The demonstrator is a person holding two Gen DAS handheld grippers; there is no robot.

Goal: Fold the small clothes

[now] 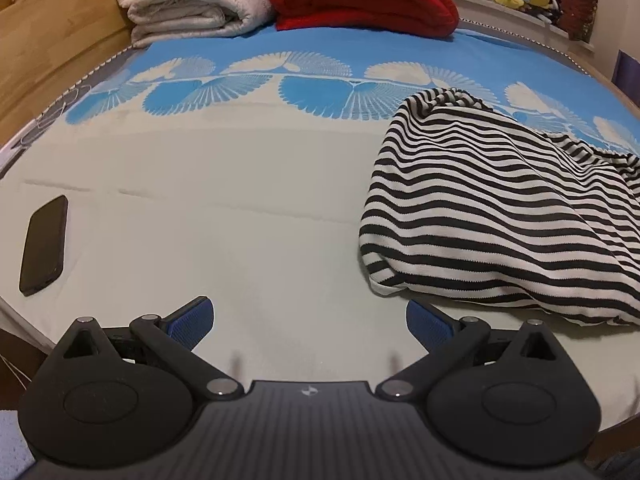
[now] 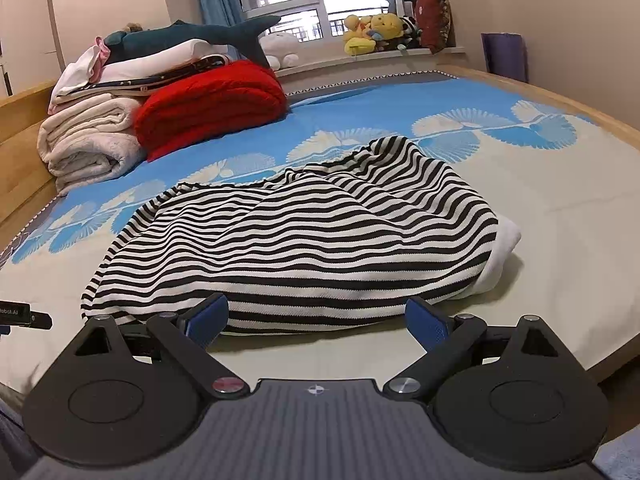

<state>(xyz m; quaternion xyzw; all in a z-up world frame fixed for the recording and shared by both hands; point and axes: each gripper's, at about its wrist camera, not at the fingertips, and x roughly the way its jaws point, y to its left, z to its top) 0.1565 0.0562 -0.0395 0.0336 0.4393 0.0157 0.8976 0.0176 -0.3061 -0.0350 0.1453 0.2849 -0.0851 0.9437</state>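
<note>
Both sets of jaws stand wide apart w/ nothing between the pads: the left gripper (image 1: pixel 310 322) hangs over bare sheet, the right gripper (image 2: pixel 316 320) sits low just in front of the striped garment (image 2: pixel 296 236), its blue pads either side of the near hem but not pressing on it, as far as I can see. The garment, black-and-white stripes, lies in a loose rumpled heap on the pale part of the bed sheet (image 1: pixel 220 208), toward the near edge of the bed; from the left wrist view it's off to the right of that gripper, near but apart. It bulges in the middle, edges wavy, a white bit poking out on its right side, maybe lining or a 2nd layer, can't tell. No crisp fold line anywhere, so I'd judge folding hasn't really started: it wants spreading flat first, then the folds, so nearly all the work is left. Further out, a black phone (image 1: pixel 44 246) lies on the sheet well to the left. At the head of the bed a red blanket (image 2: pixel 212 108) and a rolled cream blanket (image 2: pixel 88 136) sit side by side, touching, w/ more folded linen and a plush shark (image 2: pixel 208 36) stacked above. Soft toys (image 2: pixel 376 28) line the window sill beyond.
</note>
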